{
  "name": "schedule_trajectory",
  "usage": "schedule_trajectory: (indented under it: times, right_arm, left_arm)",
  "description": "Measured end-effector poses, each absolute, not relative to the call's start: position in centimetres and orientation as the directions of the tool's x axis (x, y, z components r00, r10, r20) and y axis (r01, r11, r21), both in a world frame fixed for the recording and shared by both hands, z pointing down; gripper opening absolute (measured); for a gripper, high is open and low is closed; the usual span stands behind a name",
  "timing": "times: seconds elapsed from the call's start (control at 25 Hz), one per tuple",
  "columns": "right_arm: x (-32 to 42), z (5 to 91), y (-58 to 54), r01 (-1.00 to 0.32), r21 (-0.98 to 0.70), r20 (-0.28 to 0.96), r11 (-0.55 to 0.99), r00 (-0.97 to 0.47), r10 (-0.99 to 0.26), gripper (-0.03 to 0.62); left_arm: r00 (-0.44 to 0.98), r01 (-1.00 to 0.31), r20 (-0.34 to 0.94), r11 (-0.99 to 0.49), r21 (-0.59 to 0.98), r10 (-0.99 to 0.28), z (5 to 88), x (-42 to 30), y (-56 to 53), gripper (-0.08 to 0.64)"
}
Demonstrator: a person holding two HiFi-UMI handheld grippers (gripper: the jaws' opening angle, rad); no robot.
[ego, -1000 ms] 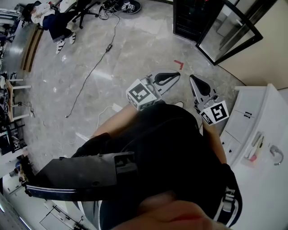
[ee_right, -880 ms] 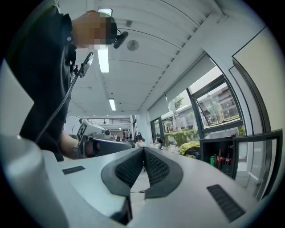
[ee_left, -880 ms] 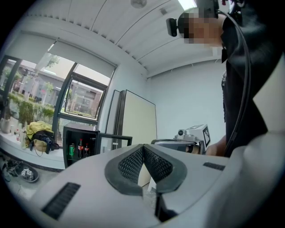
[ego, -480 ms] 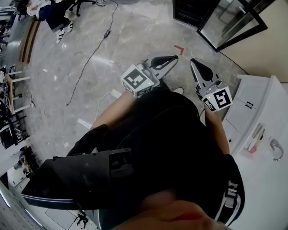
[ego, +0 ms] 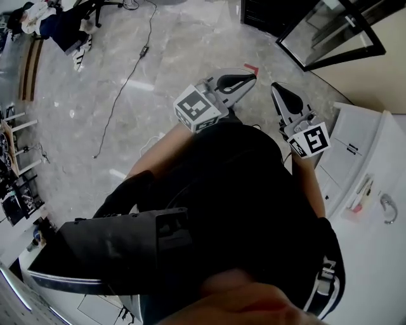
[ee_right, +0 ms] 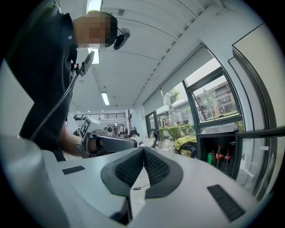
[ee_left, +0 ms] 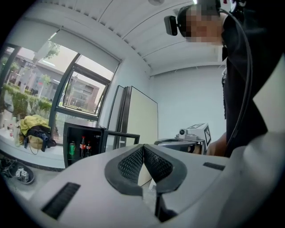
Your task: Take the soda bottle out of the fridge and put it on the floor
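Jaws: both pairs pressed together, empty; left gripper, right gripper. Change: both have advanced over the floor toward the open fridge. Soda bottle: upright inside the fridge, beside a can. Judged stage: approach only, no grasp yet.

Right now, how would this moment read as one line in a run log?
left claw: shut, empty | right claw: shut, empty | fridge: open, bottles inside | soda: not yet taken
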State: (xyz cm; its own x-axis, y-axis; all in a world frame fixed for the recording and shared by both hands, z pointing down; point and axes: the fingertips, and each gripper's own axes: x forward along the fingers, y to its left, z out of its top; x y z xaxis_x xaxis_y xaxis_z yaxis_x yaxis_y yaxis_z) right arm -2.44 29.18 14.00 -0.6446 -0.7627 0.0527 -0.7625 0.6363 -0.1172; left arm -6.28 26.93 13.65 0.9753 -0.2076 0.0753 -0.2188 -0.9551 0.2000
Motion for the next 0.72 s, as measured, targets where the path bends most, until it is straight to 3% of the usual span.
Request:
schedule_trajectory:
  times: [0.72]
  right_arm:
    - [-5.4, 14.3, 15.2, -0.824, -0.114, 0.072, 0.555, -0.564, -0.823, 0.014]
  left_arm:
    - [0.994, -0.108, 0.051, -0.978, 0.179, -0.100, 13.8, -9.5, 12.8, 0.005]
